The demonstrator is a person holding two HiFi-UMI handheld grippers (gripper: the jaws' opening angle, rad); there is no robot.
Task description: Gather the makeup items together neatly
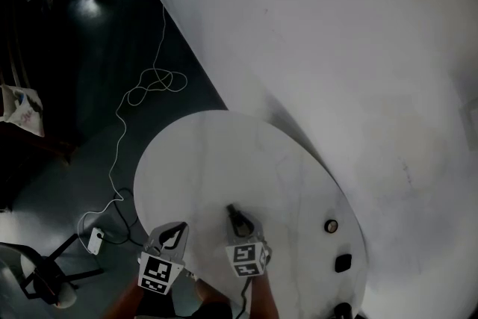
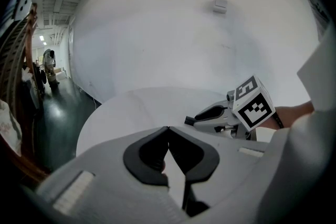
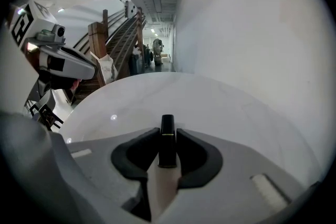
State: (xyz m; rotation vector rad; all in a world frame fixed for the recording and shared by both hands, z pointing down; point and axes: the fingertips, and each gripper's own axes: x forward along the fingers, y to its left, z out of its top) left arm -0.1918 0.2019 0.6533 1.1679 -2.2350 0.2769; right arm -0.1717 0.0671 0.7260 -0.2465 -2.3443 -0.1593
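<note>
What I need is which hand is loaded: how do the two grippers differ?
The left gripper is shut empty; the right gripper is shut on a slim black lipstick tube. The left gripper hangs at the round white table's near edge; the right gripper is over its top. Both tilt downward.

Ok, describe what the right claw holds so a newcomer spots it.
Find the round white table. Over its near edge the right claw clamps a slim black tube. Unlike the squat pieces by the right rim, it's long, with a thin pale band.
</note>
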